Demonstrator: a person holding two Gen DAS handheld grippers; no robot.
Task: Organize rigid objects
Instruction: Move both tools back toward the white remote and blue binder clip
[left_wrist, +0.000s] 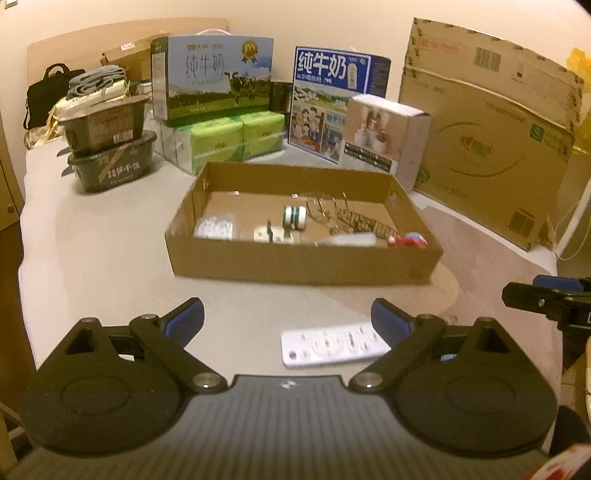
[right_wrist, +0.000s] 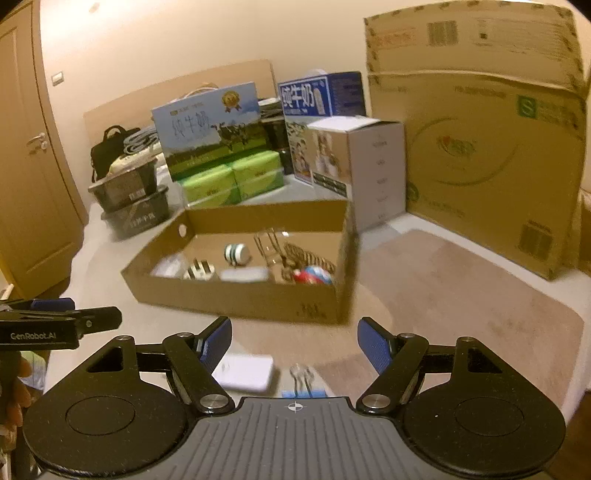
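1. Left wrist view: left gripper (left_wrist: 287, 320) fingers spread wide, empty, above the remote (left_wrist: 334, 345), partly hidden.
2. Right gripper (right_wrist: 294, 341) fingers apart, empty; blurred clip (right_wrist: 302, 376) cut off below.
3. Tray (left_wrist: 303, 263) contents blurred.

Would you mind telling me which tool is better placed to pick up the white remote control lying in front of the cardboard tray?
Left, probably. The remote control lies on the table between the open left tool's fingers. The right tool, also open and empty, sits off to the side, over a white block and a small clear item.
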